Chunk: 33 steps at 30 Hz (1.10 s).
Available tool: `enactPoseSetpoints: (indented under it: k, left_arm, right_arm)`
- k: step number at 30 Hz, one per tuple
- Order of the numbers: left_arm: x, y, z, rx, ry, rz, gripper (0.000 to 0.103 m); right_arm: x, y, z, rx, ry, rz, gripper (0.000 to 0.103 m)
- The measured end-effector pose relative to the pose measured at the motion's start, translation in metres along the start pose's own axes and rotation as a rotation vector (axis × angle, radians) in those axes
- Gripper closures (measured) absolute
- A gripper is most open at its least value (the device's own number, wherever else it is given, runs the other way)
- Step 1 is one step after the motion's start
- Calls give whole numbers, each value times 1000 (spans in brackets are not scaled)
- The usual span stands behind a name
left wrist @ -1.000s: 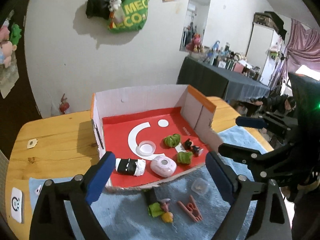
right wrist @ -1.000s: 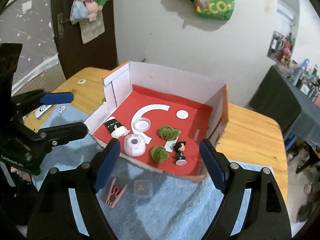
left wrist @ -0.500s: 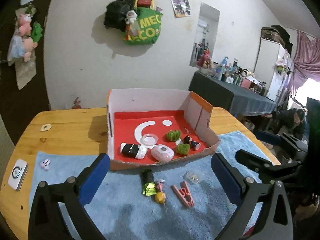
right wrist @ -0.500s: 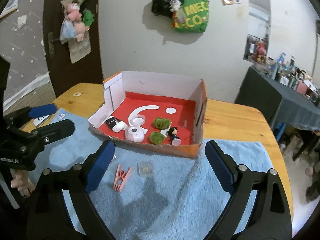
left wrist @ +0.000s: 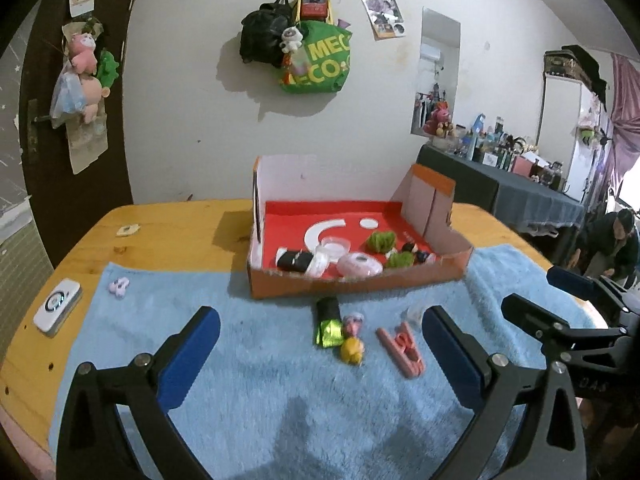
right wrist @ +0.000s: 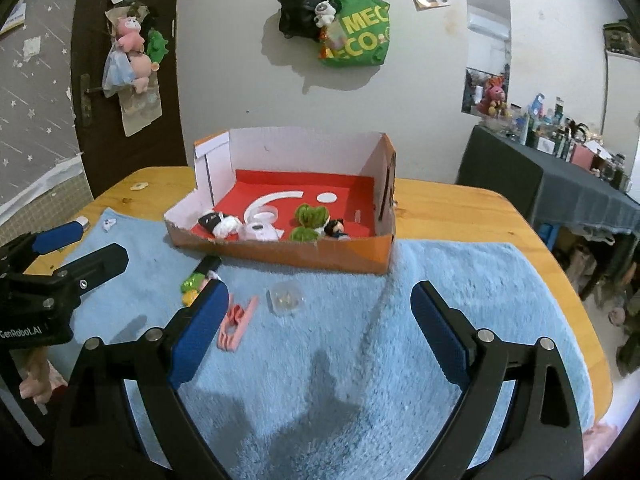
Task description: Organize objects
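Note:
An open cardboard box [left wrist: 352, 282] [right wrist: 280, 254] with a red floor holds a pink round case [left wrist: 359, 265], two green fuzzy things [left wrist: 380, 241], a small figure [right wrist: 335, 228], a clear lid and a black-and-white item. On the blue towel [left wrist: 260, 380] in front of it lie a green-and-black wrapped item [left wrist: 329, 322], a small yellow-and-pink toy [left wrist: 352, 348], a pink clothes peg [left wrist: 402, 346] [right wrist: 236, 322] and a small clear case [right wrist: 285, 298]. My left gripper [left wrist: 316, 354] and right gripper [right wrist: 318, 330] are both open and empty, held above the towel short of these things.
A white device [left wrist: 58, 306] lies at the table's left edge, a small lilac clip [left wrist: 119, 286] on the towel's far left. The wooden table [right wrist: 448, 208] stands against a wall with hanging bags. A dark side table with clutter stands at the right.
Both grippers have pulled back from the box and lowered toward the towel. The box looks farther away. Both stay open and empty.

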<state>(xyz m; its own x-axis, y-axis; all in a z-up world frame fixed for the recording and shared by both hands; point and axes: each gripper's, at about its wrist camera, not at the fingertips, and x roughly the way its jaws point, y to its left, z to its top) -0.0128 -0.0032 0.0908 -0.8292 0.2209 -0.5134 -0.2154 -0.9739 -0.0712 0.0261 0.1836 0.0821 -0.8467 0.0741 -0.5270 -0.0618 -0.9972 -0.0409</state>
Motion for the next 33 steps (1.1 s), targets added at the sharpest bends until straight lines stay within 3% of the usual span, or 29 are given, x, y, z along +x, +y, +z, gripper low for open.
enactPoseSetpoints:
  k: [12, 33]
  left_arm:
    - [11, 0, -35, -13, 57, 49, 0]
    - [32, 7, -43, -31, 119, 72, 0]
  right_arm:
    - [14, 2, -31, 40, 46, -6, 9]
    - [33, 2, -41, 43, 107, -19, 9]
